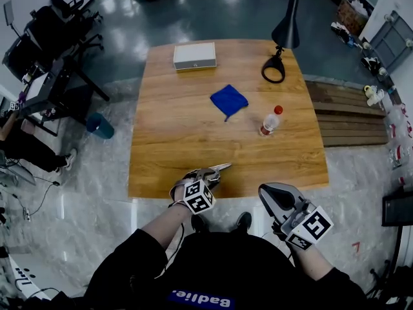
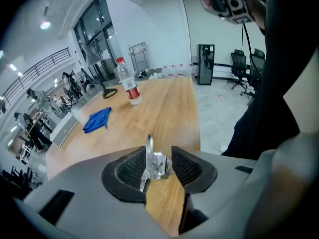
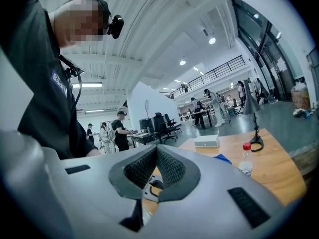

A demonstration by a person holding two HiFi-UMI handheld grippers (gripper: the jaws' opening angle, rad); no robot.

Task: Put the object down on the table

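A small silver metal object (image 1: 221, 167) lies at the near edge of the wooden table (image 1: 174, 134), pointing right. My left gripper (image 1: 210, 174) is over that edge with the object (image 2: 155, 164) between its wide-spread pads; I see no squeeze on it, and it seems to rest on the wood. My right gripper (image 1: 266, 192) hangs off the table in front of its near edge, with its pads together and nothing between them in the right gripper view (image 3: 157, 156).
On the table stand a clear bottle with a red cap (image 1: 271, 120), a blue cloth (image 1: 228, 100), a white box (image 1: 194, 55) and a black desk lamp (image 1: 282, 41). A wooden bench (image 1: 348, 118) lies to the right, and a teal bin (image 1: 100, 126) and office chairs to the left.
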